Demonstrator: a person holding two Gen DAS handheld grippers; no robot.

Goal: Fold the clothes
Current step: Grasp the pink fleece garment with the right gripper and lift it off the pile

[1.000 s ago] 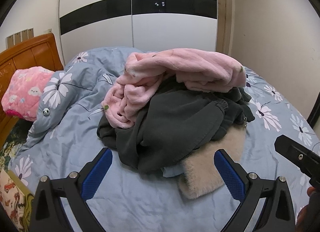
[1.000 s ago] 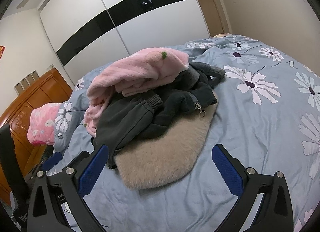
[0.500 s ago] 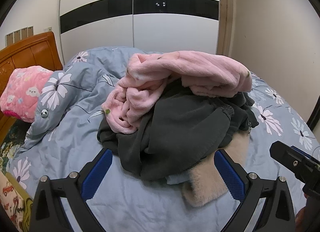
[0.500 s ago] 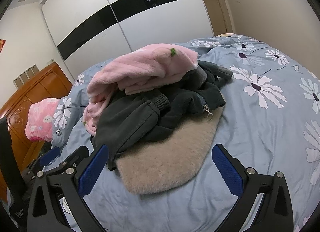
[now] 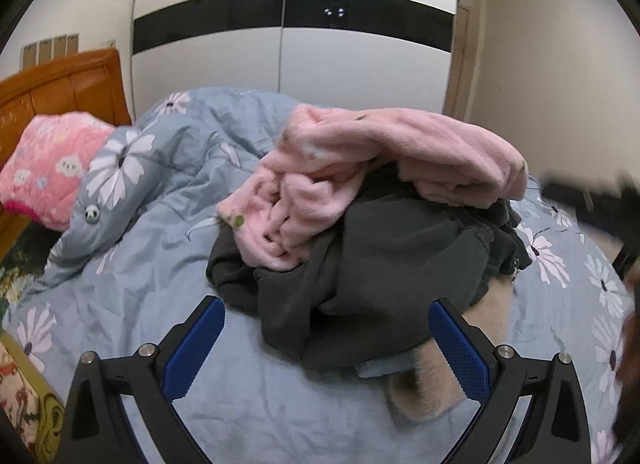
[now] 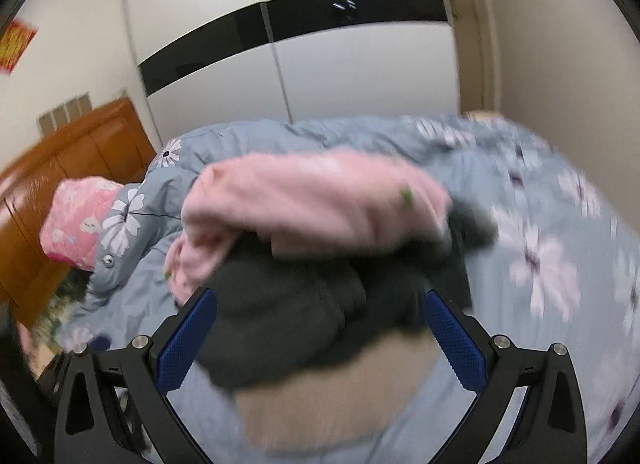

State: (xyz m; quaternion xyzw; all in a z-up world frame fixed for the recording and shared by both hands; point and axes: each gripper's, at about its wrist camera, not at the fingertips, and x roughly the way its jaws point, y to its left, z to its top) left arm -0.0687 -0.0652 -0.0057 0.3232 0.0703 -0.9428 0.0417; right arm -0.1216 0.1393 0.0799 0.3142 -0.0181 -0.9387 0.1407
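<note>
- Your right hand-held gripper (image 6: 320,332) had closed in on the pile since half a second earlier: the clothes filled more of its view, and that view was smeared with motion blur (detail there is unreliable).
- Your left hand-held gripper (image 5: 326,338) had shifted little; the pile sat slightly nearer in its view.
- Both hand-held grippers were spread wide with nothing between the blue pads. No garment gripped yet.
- Judgement: you were in the approach, folding not begun; the first job is to pull one item free of the heap.
- The heap lay mid-bed on the blue floral duvet (image 5: 132,272). The pink fleece garment (image 5: 360,168) was draped crumpled over the top, a dark grey garment (image 5: 380,272) bunched beneath it, and a beige fuzzy piece (image 5: 424,388) stuck out at the bottom, nearest you.
- All three overlapped and tangled (edges and sleeves not distinguishable).
- A pink patterned pillow (image 5: 44,172) lay by the wooden headboard (image 5: 60,80), well apart from the pile.
</note>
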